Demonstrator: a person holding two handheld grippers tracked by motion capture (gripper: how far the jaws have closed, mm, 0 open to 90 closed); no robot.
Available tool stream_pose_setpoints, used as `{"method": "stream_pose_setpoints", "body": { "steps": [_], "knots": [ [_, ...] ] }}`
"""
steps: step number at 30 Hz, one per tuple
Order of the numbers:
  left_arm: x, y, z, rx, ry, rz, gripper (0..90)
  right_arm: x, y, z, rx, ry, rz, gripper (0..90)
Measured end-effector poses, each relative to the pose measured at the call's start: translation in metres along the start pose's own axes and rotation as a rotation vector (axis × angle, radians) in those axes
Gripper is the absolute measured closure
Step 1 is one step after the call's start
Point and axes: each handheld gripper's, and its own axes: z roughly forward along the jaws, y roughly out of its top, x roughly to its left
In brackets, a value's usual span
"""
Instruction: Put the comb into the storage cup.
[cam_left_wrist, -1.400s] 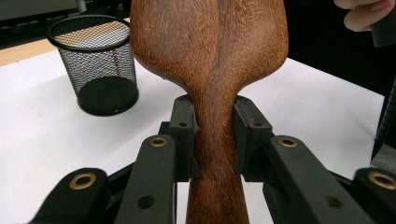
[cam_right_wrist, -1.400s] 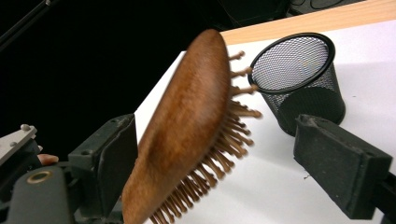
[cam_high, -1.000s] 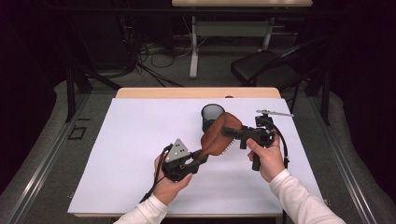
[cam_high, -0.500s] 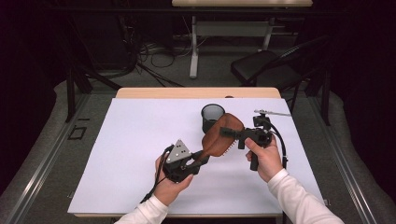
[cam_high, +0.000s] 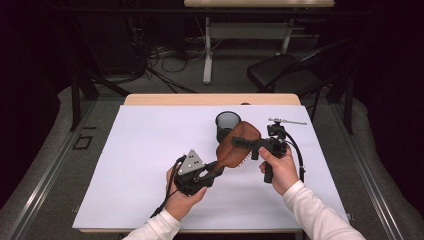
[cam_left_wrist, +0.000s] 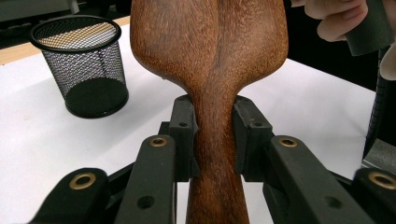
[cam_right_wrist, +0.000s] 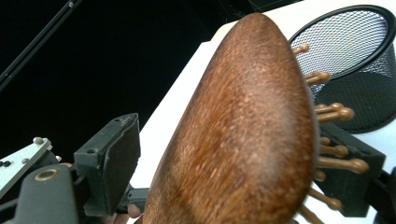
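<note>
White sheeting covers the table (cam_high: 150, 165), with dark floor, cables and a chair beyond it. I take the black mesh cup (cam_high: 227, 125) as my landmark: it stands upright and looks empty, though I can't see right to the bottom. Just on my near side of the cup, the wooden hairbrush (cam_high: 237, 145) is lifted off the sheet, head toward the cup, handle angled back toward me.

My left gripper (cam_left_wrist: 212, 135) is clamped on the neck of the handle, both pads pressed against the wood. My right gripper (cam_high: 245, 142) reaches in from the side away from the cup's left, and its jaws straddle the brush head (cam_right_wrist: 243, 135): one pad stands clear of the smooth back, the other sits among the bristle pegs. They are fairly wide, not yet gripping.

As I judge it, the pickup is done and a handover is midway. Closing the right jaws, releasing the left, and standing the brush in the cup all remain.
</note>
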Motion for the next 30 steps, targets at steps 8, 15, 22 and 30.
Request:
{"method": "stream_pose_setpoints", "body": {
  "steps": [8, 15, 22, 30],
  "knots": [
    [0.0012, -0.002, 0.0028, 0.012, 0.002, -0.001, 72.2, -0.0004, -0.0017, 0.0048, 0.01, 0.007, 0.015, 16.8],
    [0.0032, -0.004, 0.0054, 0.025, -0.003, -0.011, 72.2, -0.003, -0.0028, 0.007, 0.015, 0.006, 0.041, 17.9],
    [0.0039, -0.0061, 0.0078, 0.039, -0.002, -0.014, 72.3, -0.0035, -0.0034, 0.0088, 0.02, -0.001, 0.039, 20.0],
    [0.0033, -0.0071, 0.0094, 0.047, 0.004, -0.006, 72.3, -0.0048, -0.0038, 0.0072, 0.001, -0.005, 0.046, 28.4]
  ]
}}
